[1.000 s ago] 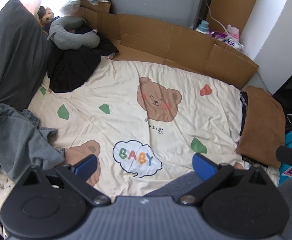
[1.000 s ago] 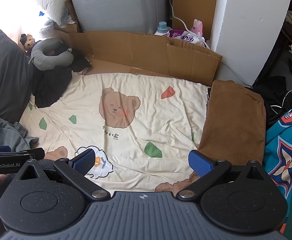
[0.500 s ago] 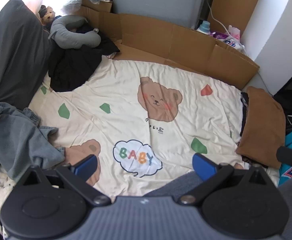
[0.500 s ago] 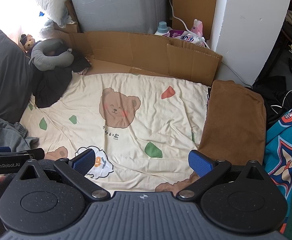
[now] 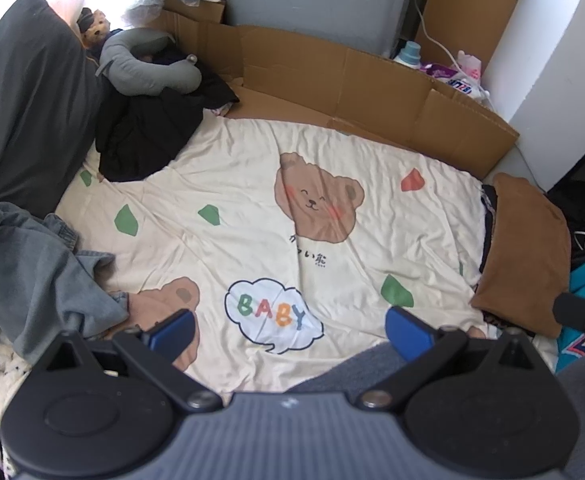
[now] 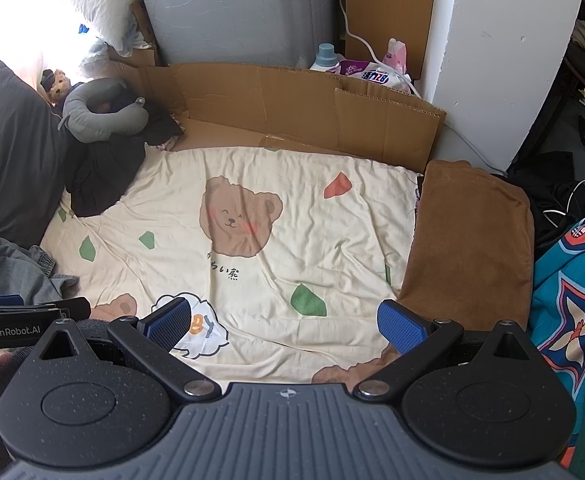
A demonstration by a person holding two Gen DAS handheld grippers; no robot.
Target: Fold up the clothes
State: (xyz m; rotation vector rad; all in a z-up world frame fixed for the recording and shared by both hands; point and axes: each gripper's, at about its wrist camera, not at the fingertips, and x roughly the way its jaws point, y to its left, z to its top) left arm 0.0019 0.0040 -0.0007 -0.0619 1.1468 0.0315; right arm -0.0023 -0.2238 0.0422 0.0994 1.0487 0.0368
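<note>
Barely shifted since before, our left claw [image 5: 288,326] and right claw [image 6: 284,320] hover wide, empty; next: grasp the denim garment [image 5: 32,272] at the bed's left edge.

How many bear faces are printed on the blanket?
3 show. One whole bear face sits mid-blanket. One partial face lies at the near edge, beside the denim garment. Another partial one peeks out between the right gripper's fingers. More may be hidden.

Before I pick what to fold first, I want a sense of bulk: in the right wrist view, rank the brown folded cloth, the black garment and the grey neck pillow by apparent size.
1. brown folded cloth, though it lies nearer the camera
2. black garment
3. grey neck pillow, farthest away, so this last ranking is unsure
</note>
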